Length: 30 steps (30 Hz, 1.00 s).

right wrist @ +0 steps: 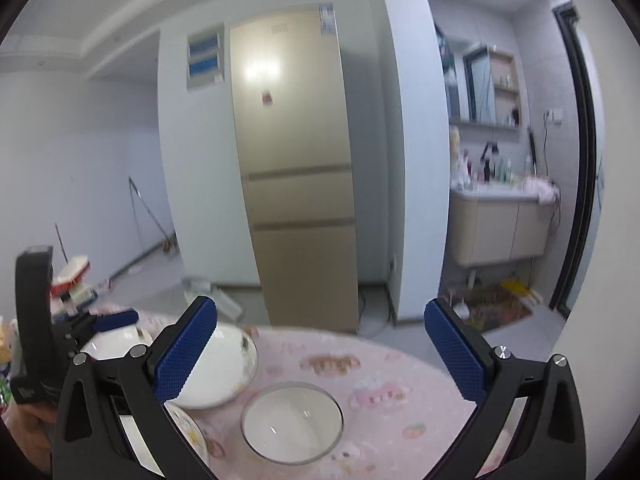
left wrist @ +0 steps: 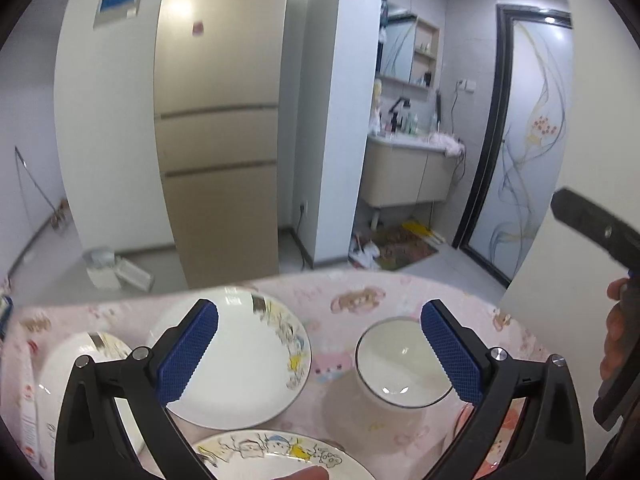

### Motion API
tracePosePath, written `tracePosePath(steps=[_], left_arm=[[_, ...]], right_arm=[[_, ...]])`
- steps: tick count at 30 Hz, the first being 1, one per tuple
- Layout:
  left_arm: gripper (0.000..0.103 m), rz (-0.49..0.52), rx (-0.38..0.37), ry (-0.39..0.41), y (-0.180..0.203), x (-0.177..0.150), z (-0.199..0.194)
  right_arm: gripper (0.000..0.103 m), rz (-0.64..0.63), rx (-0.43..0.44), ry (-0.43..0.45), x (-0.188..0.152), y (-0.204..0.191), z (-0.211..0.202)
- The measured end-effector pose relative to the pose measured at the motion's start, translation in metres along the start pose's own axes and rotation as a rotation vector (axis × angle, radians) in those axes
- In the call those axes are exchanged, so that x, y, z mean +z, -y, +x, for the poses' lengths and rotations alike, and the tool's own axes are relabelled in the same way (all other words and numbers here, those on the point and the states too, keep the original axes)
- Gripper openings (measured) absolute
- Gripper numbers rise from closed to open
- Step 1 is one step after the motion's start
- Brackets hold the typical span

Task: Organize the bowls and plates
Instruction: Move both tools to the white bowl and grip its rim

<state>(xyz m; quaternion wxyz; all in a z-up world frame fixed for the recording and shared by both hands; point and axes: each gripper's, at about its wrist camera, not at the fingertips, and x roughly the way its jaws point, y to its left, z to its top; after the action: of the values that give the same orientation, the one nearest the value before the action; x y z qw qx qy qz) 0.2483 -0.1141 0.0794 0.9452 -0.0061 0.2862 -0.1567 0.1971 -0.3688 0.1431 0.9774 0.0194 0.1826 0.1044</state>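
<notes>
We see both grippers held above the table with their blue-padded fingers spread wide and nothing between them: the left gripper (left wrist: pixel 319 354) and the right gripper (right wrist: pixel 320 354). The small bowl (right wrist: pixel 292 424) is white with a thin dark rim and stands upright on the pink cartoon-print tablecloth (right wrist: pixel 372 364). Left of it lies a white plate (left wrist: pixel 236 360) with cartoon figures along its edge. A second such plate (left wrist: pixel 276 454) lies nearest the left camera, and a larger white bowl (left wrist: pixel 80 364) sits at far left. Beyond the table stand a beige refrigerator (right wrist: pixel 296 168) and a washbasin cabinet (right wrist: pixel 500 224).
</notes>
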Motion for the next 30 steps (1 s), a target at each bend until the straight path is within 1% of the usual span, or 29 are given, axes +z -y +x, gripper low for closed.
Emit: tracePosePath(steps=[2, 5, 8, 11, 13, 16, 17, 19, 20, 22, 24, 27, 28, 29, 30], left_arm=[[0.103, -0.010, -0.014, -0.042, -0.002, -0.008, 0.013], [0.103, -0.015, -0.024, -0.096, -0.001, -0.019, 0.030], [0.103, -0.011, -0.011, -0.137, 0.001, -0.027, 0.046], [0.103, -0.005, -0.008, -0.174, 0.002, -0.032, 0.060], [0.103, 0.003, 0.019, -0.192, 0.001, -0.036, 0.066], [0.103, 0.009, 0.048, -0.209, -0.001, -0.041, 0.074], [0.103, -0.001, 0.043, -0.221, -0.002, -0.043, 0.077], [0.103, -0.022, 0.022, -0.248, -0.003, -0.046, 0.082], [0.103, -0.028, 0.012, -0.257, -0.003, -0.047, 0.084], [0.103, -0.040, -0.013, -0.273, -0.003, -0.049, 0.088], [0.103, -0.043, -0.022, -0.280, -0.001, -0.050, 0.090], [0.103, -0.035, -0.012, -0.293, 0.000, -0.052, 0.094], [0.103, -0.039, -0.011, -0.299, 0.000, -0.053, 0.096], [0.101, -0.044, -0.018, -0.305, 0.000, -0.054, 0.097], [0.098, -0.055, -0.037, -0.311, 0.000, -0.055, 0.098]], right_arm=[[0.103, 0.018, 0.024, -0.044, -0.008, 0.009, 0.012], [0.103, 0.059, 0.129, -0.083, -0.018, 0.022, 0.027], [0.103, 0.080, 0.154, -0.142, -0.030, 0.038, 0.046], [0.103, 0.138, 0.195, -0.210, -0.044, 0.057, 0.066], [0.103, 0.172, 0.208, -0.228, -0.056, 0.066, 0.076], [0.103, 0.188, 0.223, -0.306, -0.072, 0.075, 0.095], [0.103, 0.196, 0.243, -0.318, -0.075, 0.077, 0.099], [0.103, 0.219, 0.320, -0.362, -0.079, 0.083, 0.114], [0.103, 0.226, 0.343, -0.386, -0.082, 0.086, 0.121], [0.103, 0.222, 0.338, -0.447, -0.092, 0.088, 0.134], [0.103, 0.222, 0.329, -0.480, -0.102, 0.090, 0.141], [0.103, 0.226, 0.377, -0.507, -0.107, 0.087, 0.144], [0.101, 0.225, 0.379, -0.505, -0.107, 0.087, 0.143], [0.094, 0.224, 0.386, -0.510, -0.107, 0.086, 0.142], [0.090, 0.222, 0.399, -0.517, -0.108, 0.084, 0.142]])
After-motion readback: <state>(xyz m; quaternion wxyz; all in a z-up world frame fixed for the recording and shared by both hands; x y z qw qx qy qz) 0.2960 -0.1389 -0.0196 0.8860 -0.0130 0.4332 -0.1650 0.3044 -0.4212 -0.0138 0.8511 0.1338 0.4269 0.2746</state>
